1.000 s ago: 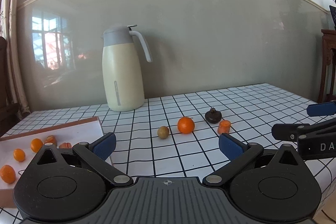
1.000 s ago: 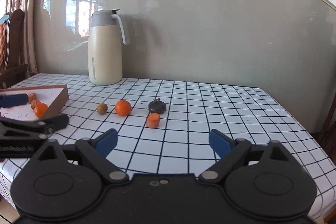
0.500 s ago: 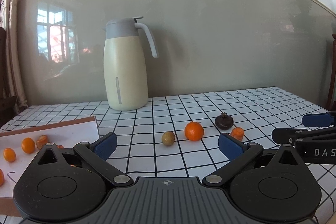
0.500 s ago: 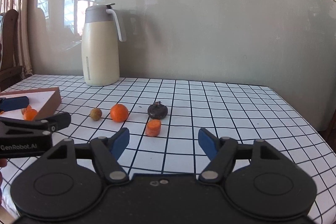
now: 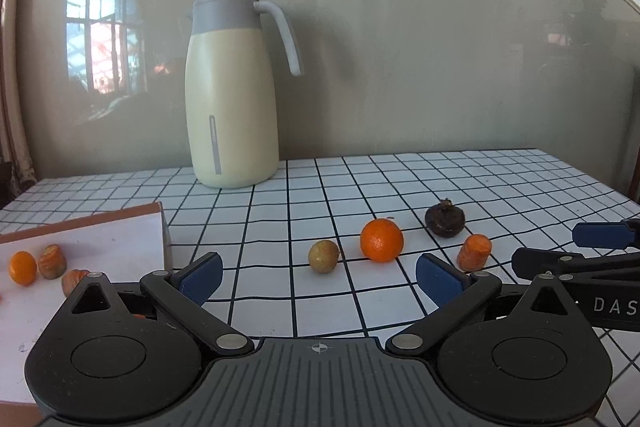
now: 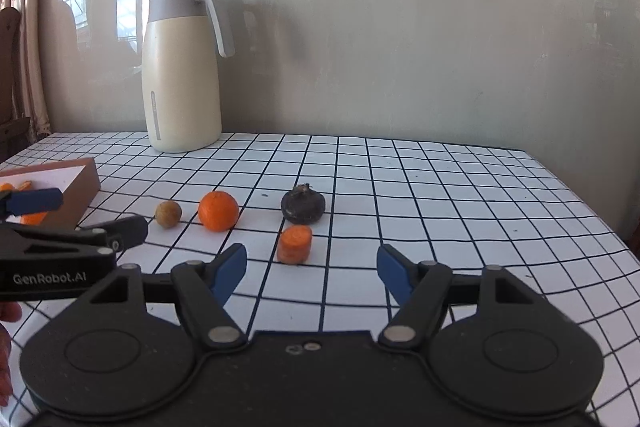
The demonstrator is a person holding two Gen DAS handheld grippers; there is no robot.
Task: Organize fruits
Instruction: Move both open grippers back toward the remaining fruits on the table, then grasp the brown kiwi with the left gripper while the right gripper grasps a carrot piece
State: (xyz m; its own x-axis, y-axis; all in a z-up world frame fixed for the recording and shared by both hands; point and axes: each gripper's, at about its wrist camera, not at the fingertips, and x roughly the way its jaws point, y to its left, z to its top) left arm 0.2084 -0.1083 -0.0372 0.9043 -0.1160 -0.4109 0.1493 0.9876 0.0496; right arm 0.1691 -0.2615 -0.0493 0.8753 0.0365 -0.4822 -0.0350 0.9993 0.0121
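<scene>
Orange mandarin (image 6: 218,210), carrot chunk (image 6: 295,244), one each

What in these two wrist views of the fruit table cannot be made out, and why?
- Tray contents: left view, partly behind the left gripper; cut by the left edge.
- Tray, right view: the left gripper blocks most of it.
- Dark fruit: kind unclear in both views.
- Right gripper: left view, cut by the right edge.

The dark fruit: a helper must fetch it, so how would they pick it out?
Start at the tall cream jug on the checked tablecloth. Four loose pieces lie nearer the camera; the dark brown, squat round fruit is farthest right, just behind the cut carrot chunk. Only it is dark.
</scene>
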